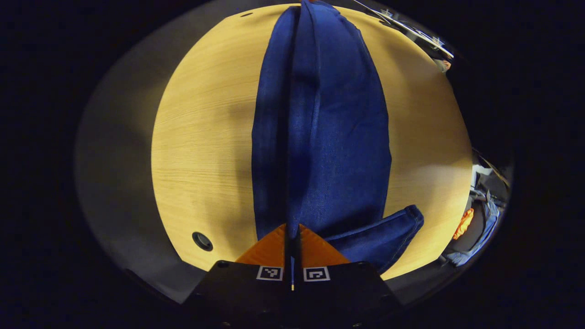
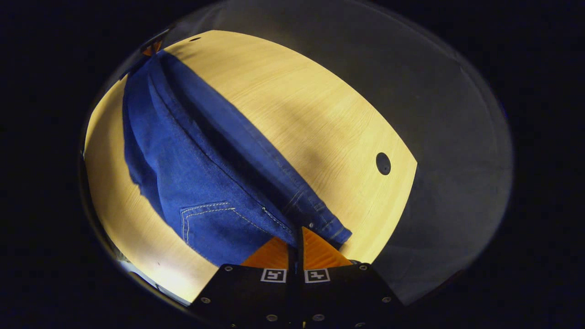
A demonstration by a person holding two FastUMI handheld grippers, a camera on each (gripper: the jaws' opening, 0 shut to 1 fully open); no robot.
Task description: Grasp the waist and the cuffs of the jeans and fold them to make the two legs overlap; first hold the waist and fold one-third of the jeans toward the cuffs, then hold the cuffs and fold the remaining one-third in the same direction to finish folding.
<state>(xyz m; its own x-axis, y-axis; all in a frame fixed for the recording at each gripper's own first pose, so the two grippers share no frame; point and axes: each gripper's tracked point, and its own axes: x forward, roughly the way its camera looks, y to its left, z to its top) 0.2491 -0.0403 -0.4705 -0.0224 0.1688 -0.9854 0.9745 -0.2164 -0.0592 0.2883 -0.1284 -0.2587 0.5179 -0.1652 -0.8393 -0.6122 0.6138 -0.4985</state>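
Note:
Dark blue jeans (image 1: 329,137) stretch lengthwise over the wooden table (image 1: 205,137). In the left gripper view, my left gripper (image 1: 292,227) is shut on a cuff end, and the fabric rises as a thin fold from between its fingers. The other cuff (image 1: 395,228) lies flat on the table just to its right. In the right gripper view, my right gripper (image 2: 299,230) is shut on the waist (image 2: 320,214) of the jeans (image 2: 183,155), next to the stitched back pocket (image 2: 205,219). At the far end of the jeans is a small bit of the left gripper (image 2: 153,47).
The table has a round cable hole (image 1: 202,241) near one corner, also in the right gripper view (image 2: 383,163). Grey floor (image 2: 457,137) surrounds the table. Beyond the table's right edge lie an orange cloth (image 1: 464,223) and other clutter.

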